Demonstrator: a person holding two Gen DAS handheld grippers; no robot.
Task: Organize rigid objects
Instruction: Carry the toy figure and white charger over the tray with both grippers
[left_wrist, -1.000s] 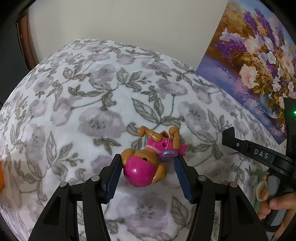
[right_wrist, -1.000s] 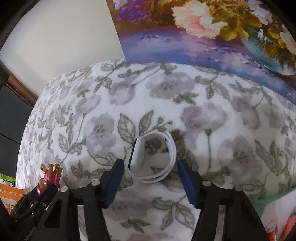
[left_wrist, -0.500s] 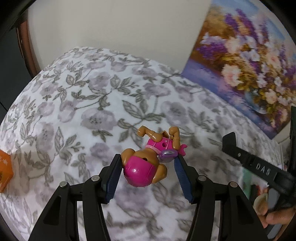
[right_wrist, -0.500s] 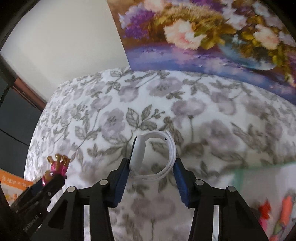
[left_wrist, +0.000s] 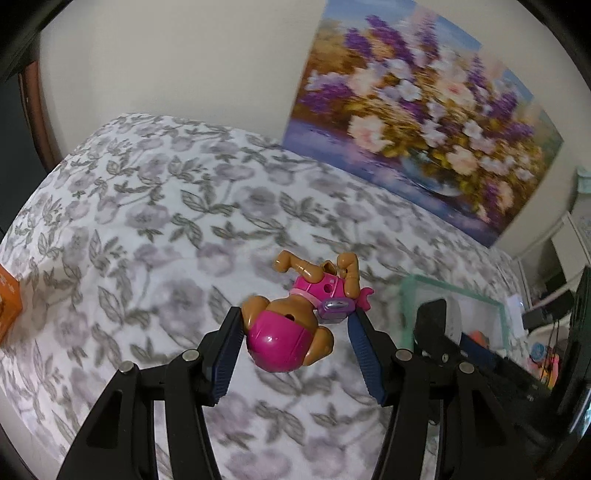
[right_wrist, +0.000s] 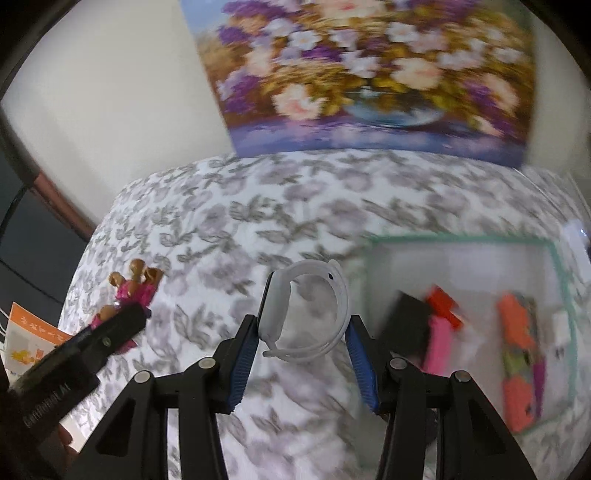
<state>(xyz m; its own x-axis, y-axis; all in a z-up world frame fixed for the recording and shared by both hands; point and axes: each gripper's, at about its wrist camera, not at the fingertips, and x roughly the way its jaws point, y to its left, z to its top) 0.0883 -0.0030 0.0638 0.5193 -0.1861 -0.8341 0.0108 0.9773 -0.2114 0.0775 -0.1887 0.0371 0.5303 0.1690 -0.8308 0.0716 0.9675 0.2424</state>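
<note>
Pink-and-brown plastic toy puppy (left_wrist: 291, 325) stays clamped in the left gripper (left_wrist: 293, 350), and the right gripper (right_wrist: 301, 354) still pinches the white silicone smartwatch (right_wrist: 304, 310) — both now carried above the floral blanket (left_wrist: 147, 221). What's new since a second ago — a green-rimmed clear plastic bin (right_wrist: 561, 280) has come into view at right, just beside the watch.

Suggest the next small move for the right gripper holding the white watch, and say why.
Probably carry it rightward over the green-rimmed bin and open. The right gripper is shut on the white smartwatch, held above the floral bedspread, and the bin, already holding small items, lies just to its right. The left gripper holds the toy dog.
</note>
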